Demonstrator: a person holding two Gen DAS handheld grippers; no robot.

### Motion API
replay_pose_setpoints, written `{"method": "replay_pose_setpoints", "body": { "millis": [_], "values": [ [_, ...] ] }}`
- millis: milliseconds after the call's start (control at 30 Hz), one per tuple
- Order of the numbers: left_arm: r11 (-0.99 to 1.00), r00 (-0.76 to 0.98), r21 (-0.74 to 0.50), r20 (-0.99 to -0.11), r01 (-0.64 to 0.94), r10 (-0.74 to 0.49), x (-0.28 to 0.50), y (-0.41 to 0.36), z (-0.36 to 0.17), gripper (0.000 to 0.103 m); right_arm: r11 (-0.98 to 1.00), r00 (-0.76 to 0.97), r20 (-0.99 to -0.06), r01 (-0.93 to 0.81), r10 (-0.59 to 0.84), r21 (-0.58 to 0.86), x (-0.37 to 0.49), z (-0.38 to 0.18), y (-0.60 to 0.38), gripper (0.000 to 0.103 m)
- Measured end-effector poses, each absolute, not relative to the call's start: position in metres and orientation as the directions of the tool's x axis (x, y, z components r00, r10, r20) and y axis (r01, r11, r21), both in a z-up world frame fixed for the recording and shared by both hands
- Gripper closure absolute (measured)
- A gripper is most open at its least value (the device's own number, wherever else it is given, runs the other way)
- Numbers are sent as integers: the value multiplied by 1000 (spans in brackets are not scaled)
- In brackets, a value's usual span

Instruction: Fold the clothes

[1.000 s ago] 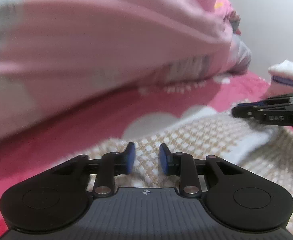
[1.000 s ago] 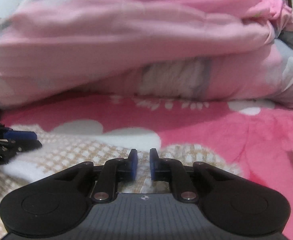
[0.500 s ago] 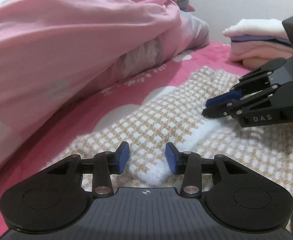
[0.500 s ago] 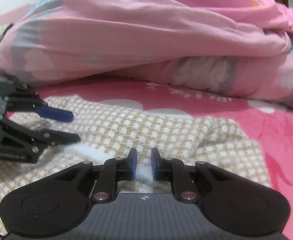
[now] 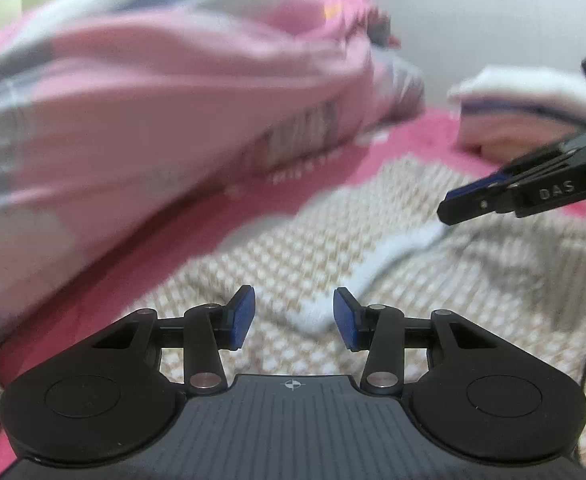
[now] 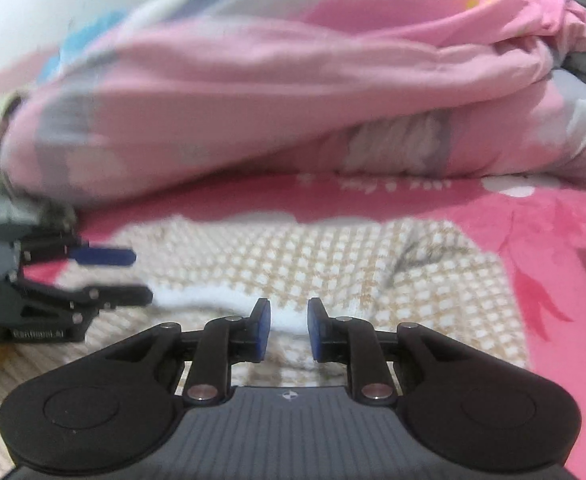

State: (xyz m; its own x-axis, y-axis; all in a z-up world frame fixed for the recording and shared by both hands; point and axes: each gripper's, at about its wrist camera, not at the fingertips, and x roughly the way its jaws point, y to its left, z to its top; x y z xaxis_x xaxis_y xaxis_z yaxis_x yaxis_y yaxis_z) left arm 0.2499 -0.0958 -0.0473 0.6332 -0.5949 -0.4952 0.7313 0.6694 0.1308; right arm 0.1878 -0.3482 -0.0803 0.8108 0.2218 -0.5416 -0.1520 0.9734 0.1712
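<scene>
— Where do your fingers stand?

— My left gripper point(image 5: 293, 322) has its blue fingers point(image 5: 240, 317) apart and opening; the white edge of the checked knit point(image 5: 285, 256) lies between them, but the pads aren't pressing on it. My right gripper point(image 6: 285, 330) is narrower, fingers point(image 6: 261, 329) also opening, with the same white band bunched in the gap, seemingly loose.

— And the garment itself?

— It's flat on the bed point(image 6: 553, 248), on the pink sheet, spread directly ahead of and under both grippers. Its white band runs sideways from one gripper to the other, so both hands sit along the same edge, equally near. I judge the next grip falls on that band.

— Beyond that?

— A big pink quilt point(image 6: 293, 80) heaped along the bed's far edge, and a stack of folded clothes point(image 5: 525, 112) toward the far right corner.

— Any writing?

— "DAS" on the right gripper's side in the left view. A label on the left gripper in the right view is too blurred to read.
</scene>
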Motion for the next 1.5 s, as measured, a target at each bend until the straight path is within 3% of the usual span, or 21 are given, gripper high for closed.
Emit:
{"method": "replay_pose_setpoints", "body": {
  "millis": [133, 300, 500, 667, 733, 1000, 1167, 1300, 1500],
  "values": [
    [685, 634, 81, -467, 724, -616, 249, -105, -40, 60, 973, 841, -503, -106, 199, 208, 188, -72, -355, 82],
    [708, 624, 119, -588, 696, -515, 260, -136, -77, 60, 989, 811, -569, -75, 134, 127, 207, -112, -348, 83],
    [749, 659, 123, -581, 652, -478, 256, -142, -84, 58, 992, 825, -551, -85, 123, 93, 204, -123, -346, 83],
    [829, 656, 51, -640, 556, -400, 254, -130, -63, 55, 987, 820, -554, -79, 145, 141, 199, -115, -353, 83],
    [843, 660, 8, -626, 537, -415, 238, -114, -43, 54, 984, 809, -568, -61, 148, 169, 188, -103, -355, 81],
    [830, 687, -52, -534, 555, -492, 132, -48, 23, 33, 931, 882, -418, -61, 218, 359, 48, -25, -353, 78],
    [826, 657, -149, -537, 543, -529, 73, -14, 23, 5, 892, 898, -352, -90, 265, 442, -27, -3, -339, 76],
    [837, 648, -146, -569, 528, -507, 39, 0, 3, 5, 902, 891, -368, -94, 265, 422, -73, -6, -317, 64],
    [872, 639, -169, -619, 460, -457, 16, 7, -30, 1, 941, 859, -486, 15, 161, 338, -111, -42, -290, 63]
  ]
}}
